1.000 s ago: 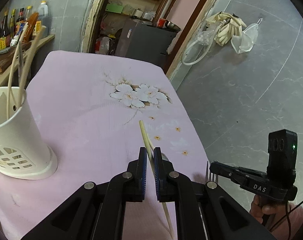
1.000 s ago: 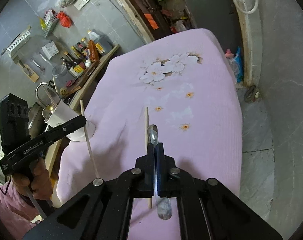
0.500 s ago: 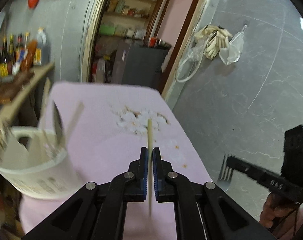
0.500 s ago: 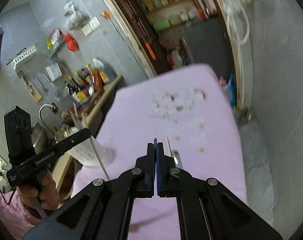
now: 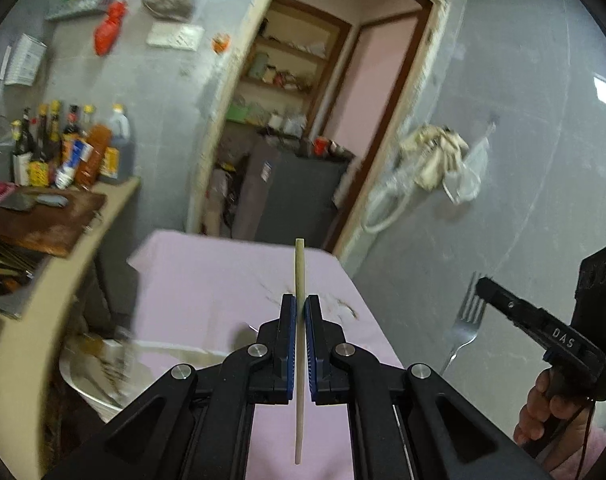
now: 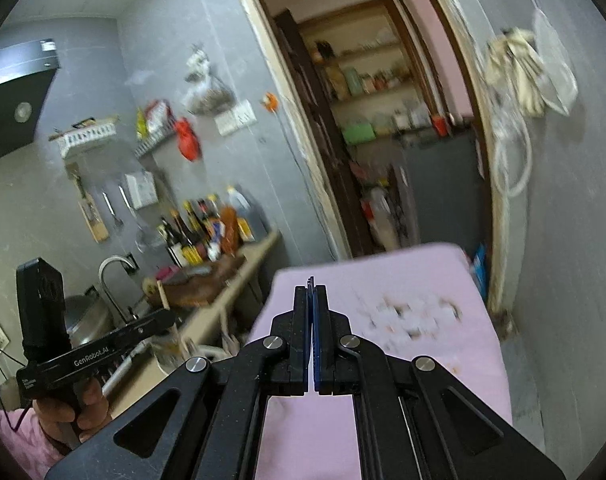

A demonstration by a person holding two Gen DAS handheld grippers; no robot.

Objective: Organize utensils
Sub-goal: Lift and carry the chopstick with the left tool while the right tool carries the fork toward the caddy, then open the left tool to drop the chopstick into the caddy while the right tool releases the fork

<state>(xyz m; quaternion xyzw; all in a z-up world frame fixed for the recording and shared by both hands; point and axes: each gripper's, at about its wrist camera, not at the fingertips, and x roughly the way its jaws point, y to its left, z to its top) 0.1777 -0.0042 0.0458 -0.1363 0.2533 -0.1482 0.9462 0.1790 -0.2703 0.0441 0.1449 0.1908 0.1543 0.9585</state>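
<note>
Down and to the left of the jaws, the white utensil holder is sitting blurred by the surface edge. The left gripper is pinching a pale chopstick, its long axis running straight out between the jaws. Off to the right, the right gripper is clamping a fork, tines up. The left hand is probably nearer the holder
</note>
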